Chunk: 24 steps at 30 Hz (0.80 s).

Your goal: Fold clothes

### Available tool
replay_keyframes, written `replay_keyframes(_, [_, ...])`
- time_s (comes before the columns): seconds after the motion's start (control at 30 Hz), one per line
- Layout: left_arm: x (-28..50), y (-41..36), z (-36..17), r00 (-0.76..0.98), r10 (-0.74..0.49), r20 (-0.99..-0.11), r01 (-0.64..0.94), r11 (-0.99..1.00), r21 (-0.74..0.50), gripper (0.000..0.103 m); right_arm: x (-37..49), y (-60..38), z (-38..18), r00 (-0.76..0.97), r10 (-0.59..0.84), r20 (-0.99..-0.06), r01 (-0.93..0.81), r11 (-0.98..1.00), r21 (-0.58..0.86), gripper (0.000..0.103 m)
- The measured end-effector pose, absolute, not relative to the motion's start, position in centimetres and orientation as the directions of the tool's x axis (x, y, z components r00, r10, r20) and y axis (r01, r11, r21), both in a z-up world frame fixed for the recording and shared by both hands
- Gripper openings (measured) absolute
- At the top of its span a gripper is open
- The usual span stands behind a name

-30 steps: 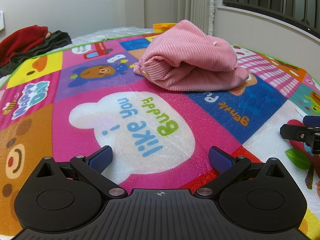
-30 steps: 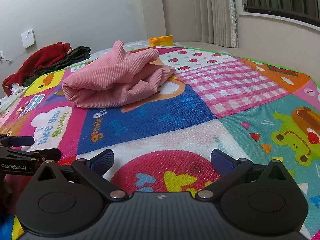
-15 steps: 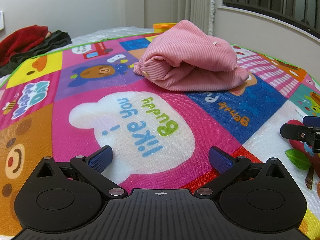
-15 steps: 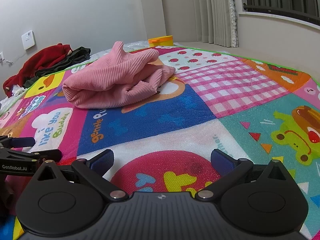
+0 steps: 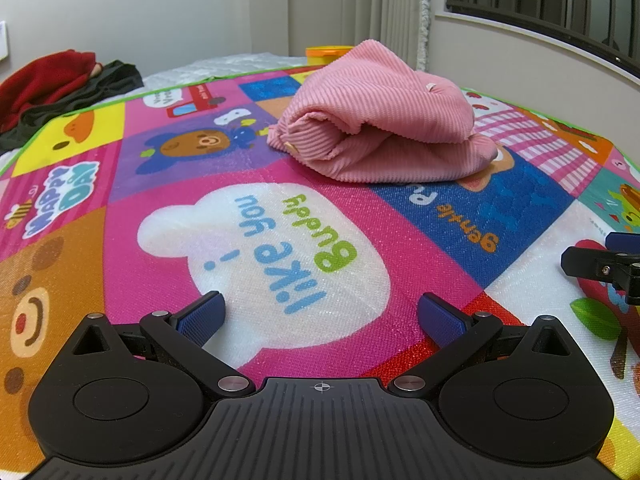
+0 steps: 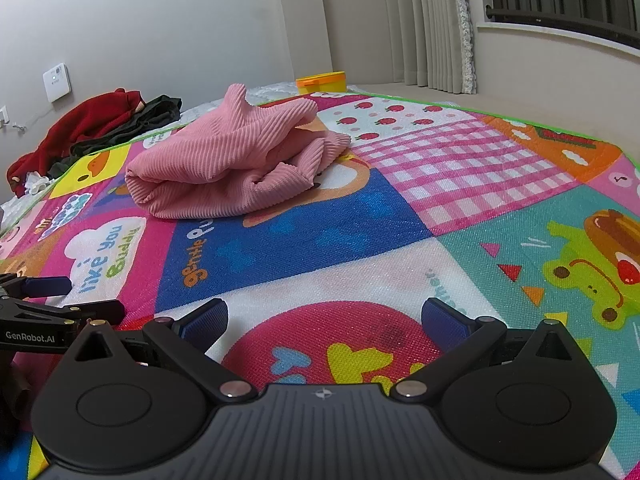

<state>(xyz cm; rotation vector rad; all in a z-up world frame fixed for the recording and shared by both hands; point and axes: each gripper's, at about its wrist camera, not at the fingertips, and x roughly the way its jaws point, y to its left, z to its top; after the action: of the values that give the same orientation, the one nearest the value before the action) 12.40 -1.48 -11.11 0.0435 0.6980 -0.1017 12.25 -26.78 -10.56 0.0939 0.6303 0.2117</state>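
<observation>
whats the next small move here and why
Probably move both grippers forward to the pink garment. The left gripper and the right gripper are both open and empty, low over the mat, well short of the garment, which lies bunched up rather than flat. It likely needs spreading out before folding.

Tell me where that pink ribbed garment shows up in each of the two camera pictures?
Left wrist view: pink ribbed garment sits upper centre-right on the play mat.
Right wrist view: it lies upper left of centre.
Shared landmark: the yellow container behind it.
</observation>
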Motion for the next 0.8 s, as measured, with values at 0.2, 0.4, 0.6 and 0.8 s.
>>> replay_keyframes(0.2, [12.43,-1.55,-11.01,0.759,-0.077,-0.647,0.106,0.994,0.006,0.103,12.25,-26.87,-10.56,0.788,0.225,-0.573,-0.167,0.974,0.154,0.103])
replay_keyframes(0.4, [12.49,-1.52,-10.94,0.756,-0.077,-0.65,0.106,0.994,0.005,0.103,12.23,-26.77,-10.55,0.788,0.222,-0.574,-0.166,0.975,0.15,0.103])
replay_keyframes(0.6, [12.51,-1.49,-10.9,0.755,-0.075,-0.651,0.106,0.994,0.008,0.103,12.24,-26.79,-10.53,0.788,0.222,-0.574,-0.165,0.975,0.151,0.103])
replay_keyframes(0.8, [12.5,-1.54,-10.94,0.756,-0.073,-0.651,0.105,0.994,0.01,0.103,12.23,-26.8,-10.53,0.788,0.223,-0.574,-0.165,0.974,0.152,0.103])
